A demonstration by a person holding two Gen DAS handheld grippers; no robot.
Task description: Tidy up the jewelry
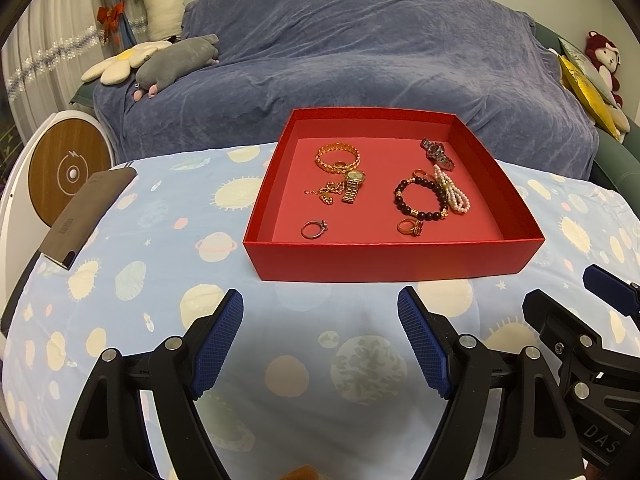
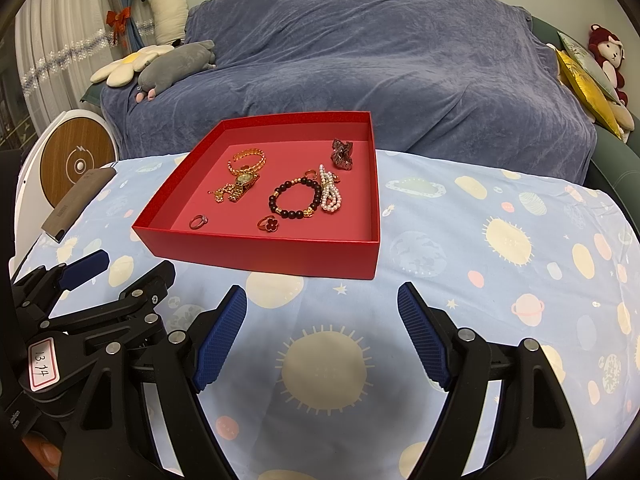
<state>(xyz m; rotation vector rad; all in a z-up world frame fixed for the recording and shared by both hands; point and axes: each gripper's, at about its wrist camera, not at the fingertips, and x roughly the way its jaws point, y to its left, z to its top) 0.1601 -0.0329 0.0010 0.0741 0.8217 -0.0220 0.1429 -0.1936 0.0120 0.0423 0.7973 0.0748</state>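
Observation:
A red open box (image 1: 392,262) (image 2: 264,256) sits on the planet-print cloth. In it lie a gold chain bracelet (image 1: 338,157), a gold watch (image 1: 354,186), a silver ring (image 1: 315,228), a gold ring with a dark flower (image 1: 410,227) (image 2: 269,223), a dark bead bracelet (image 1: 420,200) (image 2: 295,199), a pearl bracelet (image 1: 454,194) (image 2: 330,194) and a dark metal watch (image 1: 438,153) (image 2: 342,154). My left gripper (image 1: 320,304) is open and empty, just in front of the box. My right gripper (image 2: 322,298) is open and empty, in front of the box's right corner.
A dark flat case (image 1: 86,216) lies at the table's left edge. A white round device with a wood face (image 1: 68,172) stands left of the table. Behind is a sofa under a blue cover (image 1: 360,52) with plush toys.

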